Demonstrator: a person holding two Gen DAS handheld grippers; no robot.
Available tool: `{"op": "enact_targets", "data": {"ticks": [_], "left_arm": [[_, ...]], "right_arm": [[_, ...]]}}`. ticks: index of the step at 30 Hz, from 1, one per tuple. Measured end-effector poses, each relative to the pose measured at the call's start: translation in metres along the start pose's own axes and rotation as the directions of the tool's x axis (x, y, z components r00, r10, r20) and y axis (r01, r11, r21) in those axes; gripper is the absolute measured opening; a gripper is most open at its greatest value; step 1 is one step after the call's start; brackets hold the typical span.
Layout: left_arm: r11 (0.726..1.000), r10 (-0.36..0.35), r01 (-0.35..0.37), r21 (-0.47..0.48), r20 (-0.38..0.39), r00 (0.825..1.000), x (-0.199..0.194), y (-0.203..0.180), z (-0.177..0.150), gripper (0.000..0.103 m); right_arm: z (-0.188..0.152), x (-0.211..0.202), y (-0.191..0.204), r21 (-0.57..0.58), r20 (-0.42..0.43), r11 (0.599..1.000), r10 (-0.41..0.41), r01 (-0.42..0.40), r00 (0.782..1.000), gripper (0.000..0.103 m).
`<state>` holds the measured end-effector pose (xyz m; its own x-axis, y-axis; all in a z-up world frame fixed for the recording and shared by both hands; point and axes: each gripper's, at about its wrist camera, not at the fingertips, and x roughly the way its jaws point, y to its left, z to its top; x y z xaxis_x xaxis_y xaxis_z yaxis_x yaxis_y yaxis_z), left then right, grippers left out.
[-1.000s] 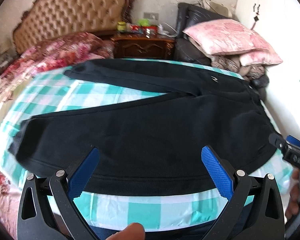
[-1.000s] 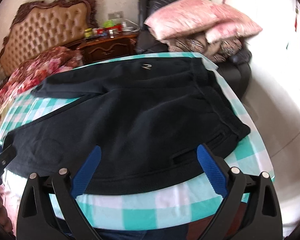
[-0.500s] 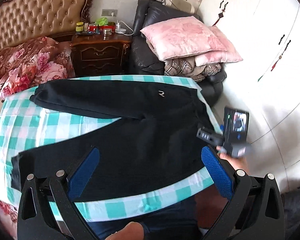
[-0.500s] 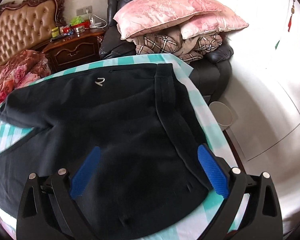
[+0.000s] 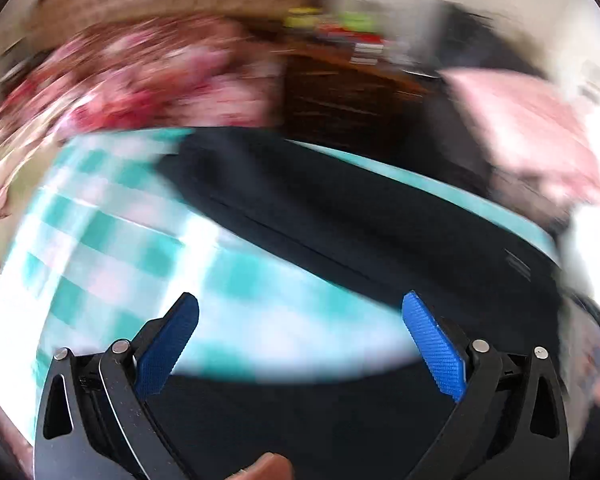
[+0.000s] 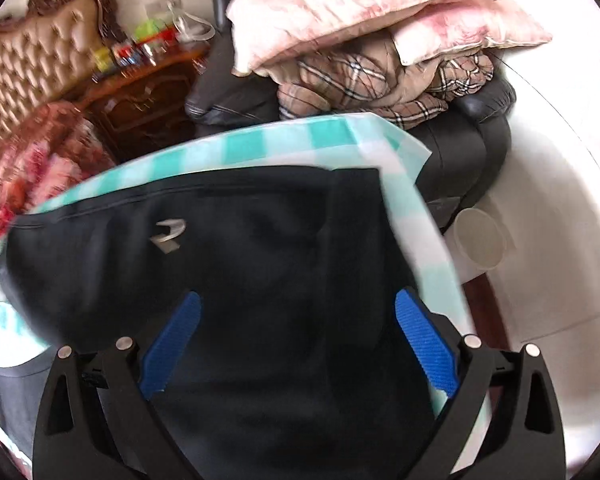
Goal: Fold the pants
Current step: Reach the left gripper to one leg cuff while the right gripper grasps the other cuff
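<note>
Black pants with a small silver logo lie spread flat on a table with a teal-and-white checked cloth. My right gripper is open and empty, low over the waist end near the table's right edge. In the blurred left wrist view the far pant leg runs diagonally across the cloth, and the near leg lies under my open, empty left gripper, which hovers over the gap between the legs.
Beyond the table stand a bed with a floral cover, a dark wooden nightstand, and a black armchair piled with pink pillows and plaid bedding. A round white bin sits on the floor at the right.
Both grippers have moved forward and lower over the pants. The left view has swung left toward the legs and is motion-blurred; the right view has closed in on the waistband corner.
</note>
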<state>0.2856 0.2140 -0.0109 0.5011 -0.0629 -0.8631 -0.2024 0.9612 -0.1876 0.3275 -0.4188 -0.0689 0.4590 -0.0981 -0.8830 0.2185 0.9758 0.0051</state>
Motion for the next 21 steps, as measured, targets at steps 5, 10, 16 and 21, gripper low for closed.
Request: {"op": "enact_targets", "data": {"ticks": [5,10,16,21], "left_arm": [[0.952,-0.114,0.082,-0.295,-0.091,0.989,0.093,0.063,0.112,0.080],[0.956,-0.047,-0.018,-0.292,-0.214,0.976,0.173,0.032,0.189,0.070],[0.898,0.056,-0.238,-0.369,-0.441,0.896,0.254,0.038,0.210,0.074],[0.914,0.077,-0.239,-0.328,-0.437,0.896,0.263,0.032,0.213,0.056]], "right_arm": [[0.045,0.059,-0.012,-0.042,-0.082,0.998,0.040,-0.044,0.996,0.098],[0.074,0.103,-0.014,-0.065,-0.137,0.994,0.073,-0.083,0.988,0.098],[0.084,0.119,-0.017,-0.077,-0.167,0.986,0.133,-0.147,0.977,0.099],[0.083,0.118,-0.014,-0.151,-0.148,0.983,0.084,-0.106,0.986,0.081]]}}
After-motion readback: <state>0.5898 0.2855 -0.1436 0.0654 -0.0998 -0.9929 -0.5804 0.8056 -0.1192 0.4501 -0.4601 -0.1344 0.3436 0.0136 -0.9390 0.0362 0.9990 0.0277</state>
